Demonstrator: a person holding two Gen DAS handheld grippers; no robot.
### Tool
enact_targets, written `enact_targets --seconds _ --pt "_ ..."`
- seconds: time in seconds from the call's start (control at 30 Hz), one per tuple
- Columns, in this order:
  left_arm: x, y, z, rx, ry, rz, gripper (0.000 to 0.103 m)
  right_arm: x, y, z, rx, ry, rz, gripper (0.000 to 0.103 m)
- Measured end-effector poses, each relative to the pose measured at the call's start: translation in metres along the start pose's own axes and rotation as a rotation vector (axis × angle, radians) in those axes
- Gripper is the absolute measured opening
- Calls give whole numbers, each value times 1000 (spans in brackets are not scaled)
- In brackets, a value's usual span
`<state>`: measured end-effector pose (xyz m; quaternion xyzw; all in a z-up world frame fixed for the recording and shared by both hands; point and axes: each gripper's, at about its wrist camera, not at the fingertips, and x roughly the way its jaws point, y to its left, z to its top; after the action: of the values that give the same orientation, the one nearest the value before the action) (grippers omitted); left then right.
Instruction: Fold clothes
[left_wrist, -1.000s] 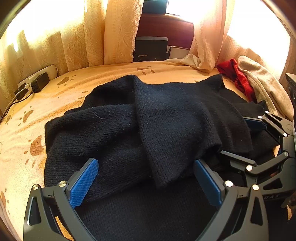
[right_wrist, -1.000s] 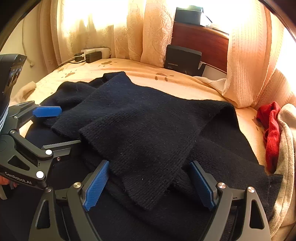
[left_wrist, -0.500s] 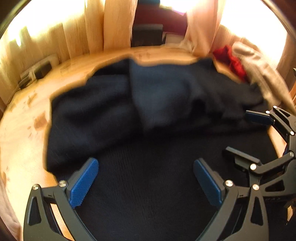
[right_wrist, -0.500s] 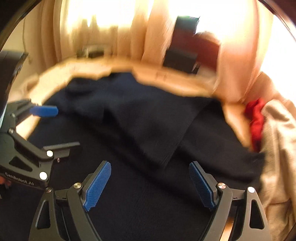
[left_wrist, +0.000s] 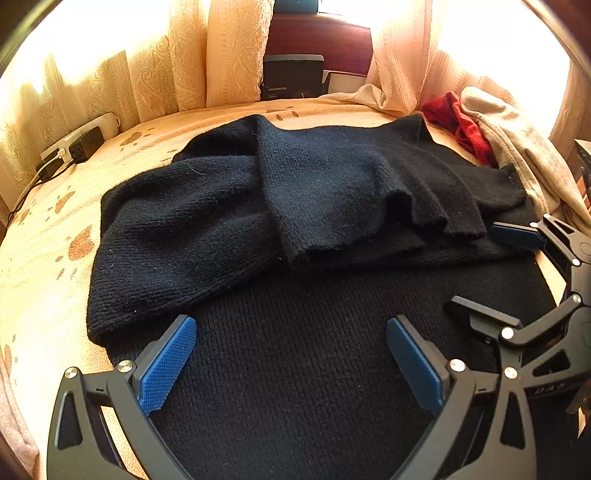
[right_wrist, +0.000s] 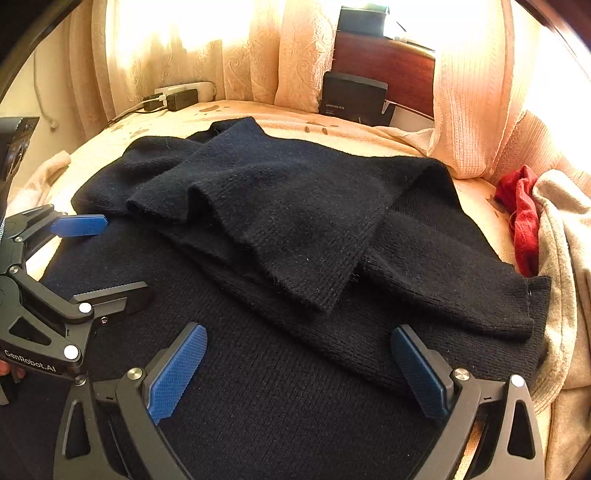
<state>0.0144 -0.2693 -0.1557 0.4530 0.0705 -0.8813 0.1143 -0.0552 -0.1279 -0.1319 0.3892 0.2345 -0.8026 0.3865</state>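
A: Start at the left. What is beyond the left gripper (left_wrist: 290, 363)?

B: Its jaws stand wide apart with nothing between the blue pads; under them is only flat knit. Ahead and to its left, the black sweater (left_wrist: 295, 229) lies on the pale bedspread (left_wrist: 44, 236), which has brown paw prints. Far ahead on the left, a power strip (left_wrist: 79, 138) sits by the curtains (left_wrist: 155, 66).

A: And the sweater itself?

B: Both sleeves look folded in across the chest. The left sleeve (left_wrist: 177, 236) lies just ahead of the left gripper, and the other sleeve crosses over it, cuff pointing back toward the grippers.

A: The right side?

B: The right gripper (right_wrist: 299, 369) has just been opening; its jaws are now spread as wide as the left's and hold nothing. The crossing sleeve's cuff (right_wrist: 314, 291) lies just ahead of it, apart from the pads. To its right, past the sweater's edge, are a red garment (right_wrist: 521, 225) and a beige garment (right_wrist: 565, 266), both unfolded.

A: So how far along?

B: I'd judge the sleeves are done on this sweater. The body is not yet folded; the hem near both grippers looks like the next grab. The heap to the right seems untouched.
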Motion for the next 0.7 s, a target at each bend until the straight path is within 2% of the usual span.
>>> enact_targets --seconds 0.1,0.17,0.3,0.47,0.57,0.7 --pt "-5 2 0 -12 9 -15 103 -2 1 -1 3 -3 -5 102" --pt "-16 5 -5 -25 -5 -57 103 -8 0 -3 20 -11 -5 102" --pt "-44 9 -20 -21 -40 -70 103 -43 1 -17 63 -78 35 102" --pt "-79 8 -48 -1 -75 -93 103 -97 4 -48 41 -147 30 102" --pt "-93 3 -69 16 -71 -100 103 -125 7 -73 10 -179 34 102" --pt "-95 -14 -91 49 -37 -130 103 -135 19 -101 -24 -170 66 102"
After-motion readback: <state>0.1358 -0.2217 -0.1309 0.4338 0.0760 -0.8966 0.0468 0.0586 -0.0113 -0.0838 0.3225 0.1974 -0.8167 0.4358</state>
